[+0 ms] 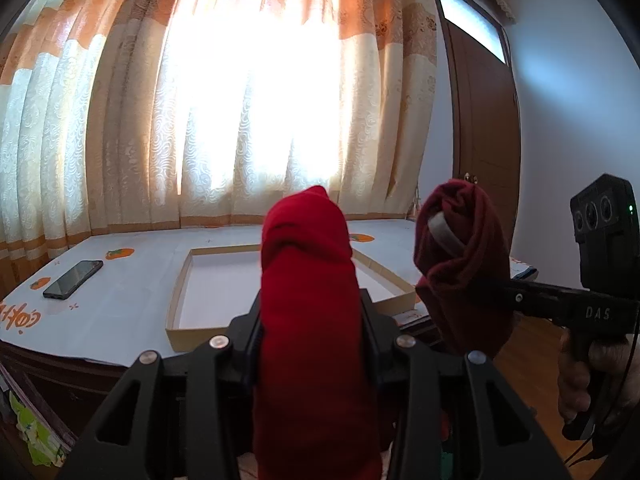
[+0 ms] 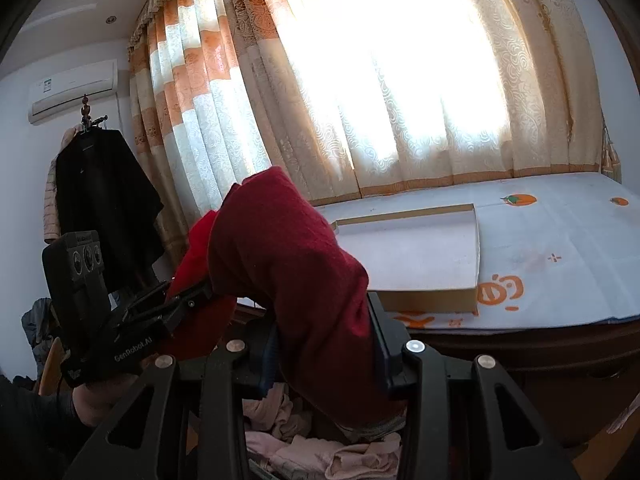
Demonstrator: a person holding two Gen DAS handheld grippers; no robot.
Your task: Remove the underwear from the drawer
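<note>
My left gripper [image 1: 310, 320] clamps a bright red underwear roll [image 1: 308, 280]; my right gripper [image 2: 320, 344] clamps a dark red underwear roll [image 2: 288, 264]. Both rolls hang above the drawer [image 2: 320, 452], short of the tray's near wall [image 2: 428, 300]; the tray interior is open.

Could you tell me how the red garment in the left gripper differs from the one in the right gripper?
The left gripper's garment is bright red; the right gripper's garment is a darker maroon. The bright one shows plain cloth only, while the maroon one shows a pale band. The bright one stands as a smooth upright roll; the maroon one is more twisted. Both are rolled cloth clamped between fingers, lifted above the table.
</note>
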